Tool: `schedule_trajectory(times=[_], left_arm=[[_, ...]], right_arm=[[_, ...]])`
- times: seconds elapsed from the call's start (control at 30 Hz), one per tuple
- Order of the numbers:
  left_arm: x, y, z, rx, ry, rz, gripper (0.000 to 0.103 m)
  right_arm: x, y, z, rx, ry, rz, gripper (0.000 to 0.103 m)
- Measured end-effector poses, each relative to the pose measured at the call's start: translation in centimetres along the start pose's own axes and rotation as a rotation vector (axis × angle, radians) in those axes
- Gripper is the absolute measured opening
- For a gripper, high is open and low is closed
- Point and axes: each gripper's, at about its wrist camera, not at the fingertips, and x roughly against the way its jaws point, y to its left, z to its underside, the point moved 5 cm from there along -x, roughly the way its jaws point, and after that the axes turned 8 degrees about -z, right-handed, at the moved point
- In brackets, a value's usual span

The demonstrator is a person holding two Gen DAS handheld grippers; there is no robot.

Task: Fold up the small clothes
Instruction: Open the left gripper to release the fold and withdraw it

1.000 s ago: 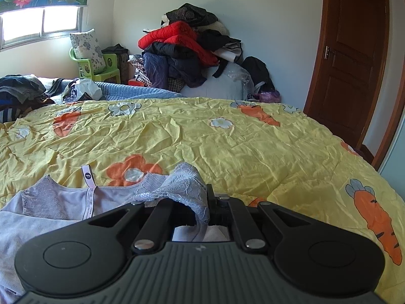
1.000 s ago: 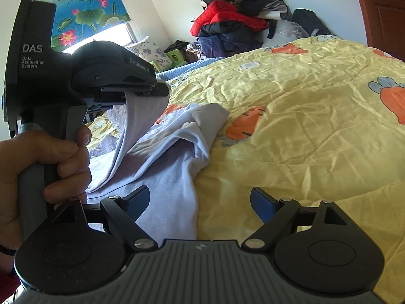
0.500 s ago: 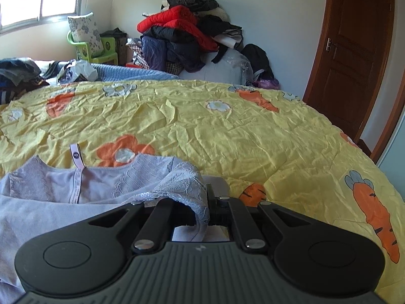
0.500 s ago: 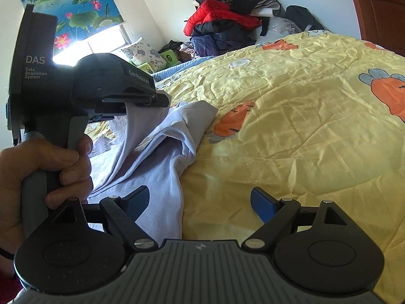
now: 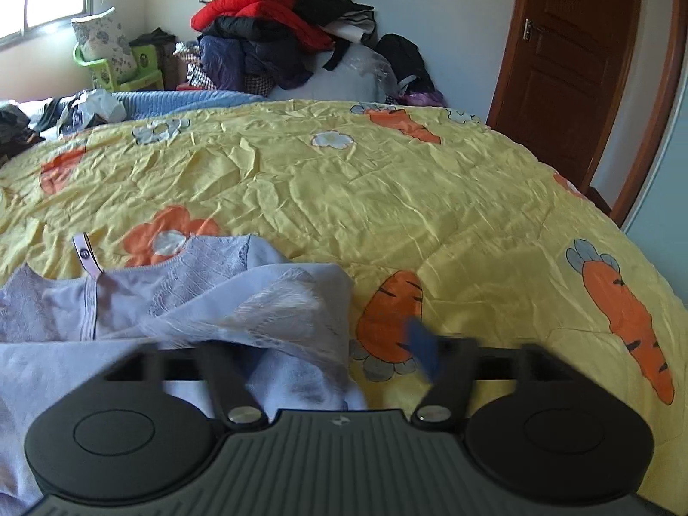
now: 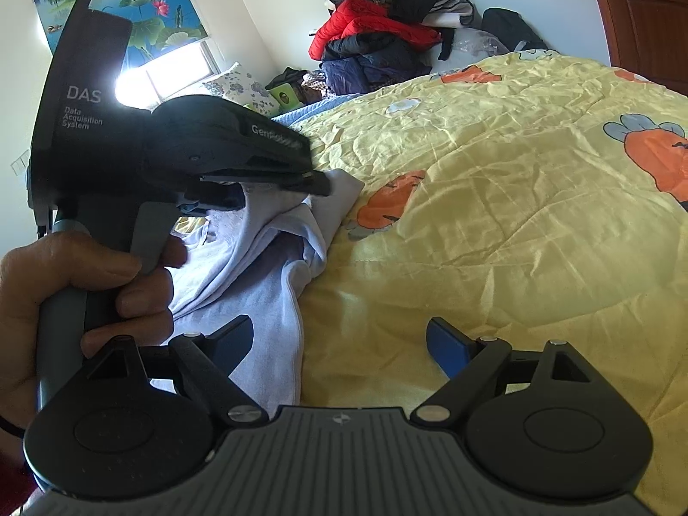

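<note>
A pale lilac garment [image 5: 180,296] with lace panels and a white neck tag lies bunched on the yellow carrot-print quilt [image 5: 387,198]. My left gripper [image 5: 327,352] is open just above it; the lace edge is blurred and drops from between its fingers, and the blue right pad [image 5: 423,344] shows. In the right wrist view the left gripper [image 6: 301,176] hovers over the garment's folded corner [image 6: 284,258]. My right gripper [image 6: 339,344] is open and empty, low over the quilt, with its left finger over the garment's edge.
A heap of jackets and coats [image 5: 279,30] stands against the far wall beyond the bed. A green chair with a pillow [image 5: 116,56] is at back left, and more clothes [image 5: 17,124] at far left. A brown door [image 5: 572,64] is at right.
My left gripper has opened and let go of the lace edge, which is falling onto the garment. It has also sunk closer to the quilt. My right gripper has stayed open.
</note>
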Motion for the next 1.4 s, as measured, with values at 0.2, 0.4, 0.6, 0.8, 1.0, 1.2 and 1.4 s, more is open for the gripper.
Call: schedule_trajectory(times=[0.2, 0.4, 0.6, 0.8, 1.0, 1.2, 1.4], left_arm=[[2.1, 0.5, -1.8, -0.058, -0.113, 0.006, 0.094], [4.9, 6.1, -3.8, 0.160, -0.181, 0.005, 0.094], [5.6, 12.5, -0.7, 0.225, -0.096, -0.172, 0.094], [6.4, 16.4, 3.5, 0.250, -0.047, -0.275, 0.094], [7.2, 18.6, 5.2, 0.281, -0.026, -0.316, 0.094], [7.3, 18.8, 6.3, 0.242, -0.014, -0.331, 0.094], [6.3, 19.7, 7.8, 0.232, 0.031, -0.386, 0.094]], right_arm=[[0.0, -0.2, 0.0, -0.001, 0.000, 0.007, 0.087], [0.0, -0.2, -0.3, 0.002, -0.005, 0.011, 0.087], [-0.8, 1.5, -3.0, 0.055, -0.057, -0.025, 0.087], [-4.0, 5.8, -5.7, 0.178, -0.038, -0.185, 0.087], [-7.4, 5.9, -6.6, 0.153, -0.011, -0.207, 0.092], [-9.4, 5.5, -4.4, 0.097, 0.090, -0.183, 0.091], [-10.3, 5.4, -3.9, 0.108, 0.135, -0.158, 0.094]])
